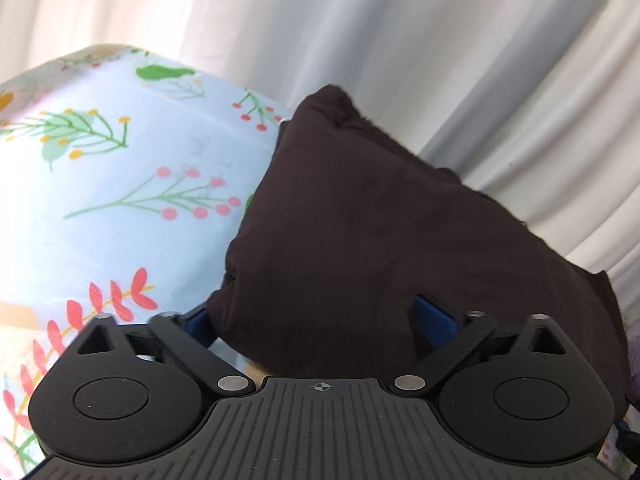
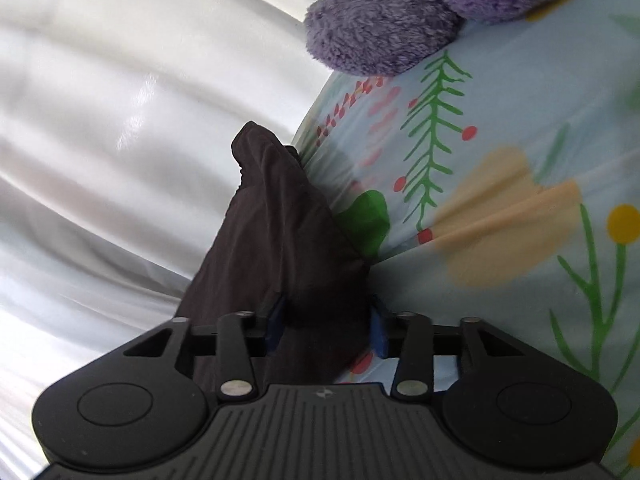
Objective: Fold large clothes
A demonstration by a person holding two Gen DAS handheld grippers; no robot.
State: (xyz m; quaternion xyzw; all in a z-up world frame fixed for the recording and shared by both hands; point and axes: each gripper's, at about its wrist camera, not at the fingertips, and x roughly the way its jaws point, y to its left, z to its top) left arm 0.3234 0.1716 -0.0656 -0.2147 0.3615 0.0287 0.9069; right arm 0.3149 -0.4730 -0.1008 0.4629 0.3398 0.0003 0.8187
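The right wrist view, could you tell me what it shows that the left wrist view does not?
Only the right wrist view shows the purple plush toy clearly, lying on the floral sheet. Only the left shows the dark garment as a broad bundle between the wide-spread fingers of the left gripper. Both show the garment, the sheet, the white curtain, and the right gripper pinches the cloth.

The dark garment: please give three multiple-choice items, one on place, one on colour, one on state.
1. The purple plush toy is where?
A. on the floral sheet
B. inside the garment
C. in a claw

2. The dark garment is coloured:
A. white
B. dark brown
C. red

3. The right claw is:
A. wide open, empty
B. out of view
C. closed on the garment

Key: A, the toy rests on the sheet; B, the cloth looks dark brown; C, both blue pads press the fabric.
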